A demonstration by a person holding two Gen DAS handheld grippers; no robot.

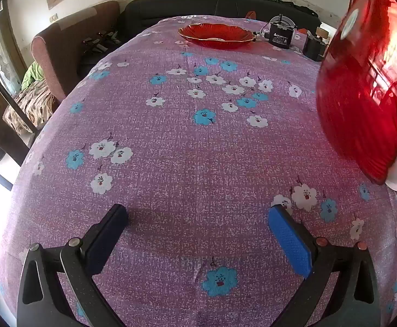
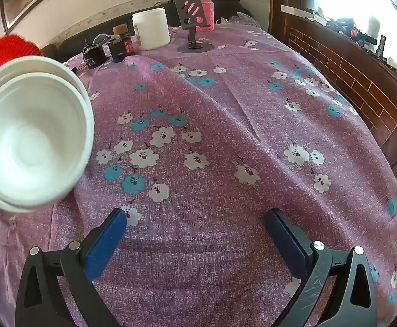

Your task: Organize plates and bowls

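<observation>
Purple flowered cloth covers the table [image 1: 171, 150] on which both grippers look steeply down. Well to the left of the left gripper [image 1: 198, 242], beyond the table edge, a brown armchair [image 1: 62, 43] is seen. The left gripper's jaws are spread wide with nothing between them, only bare cloth. Far ahead of these jaws, near the table's far end, a red plate [image 1: 217, 36] is set down flat, probably as the place where dishes are to be gathered. To the right of the jaws and raised off the cloth, a red bowl [image 1: 367, 81] is held tilted on its side, with white bowls [image 2: 32, 136] nested inside it; what carries the stack cannot be told.

From the right wrist, the same stack is seen to the left of the right gripper [image 2: 195, 242], its white openings turned toward the camera. The right jaws are likewise spread wide and empty above the cloth. Ahead of them, at the table's far end, a white jar [image 2: 151, 28] and a pink flask [image 2: 202, 2] are left standing, apart from the dishes.
</observation>
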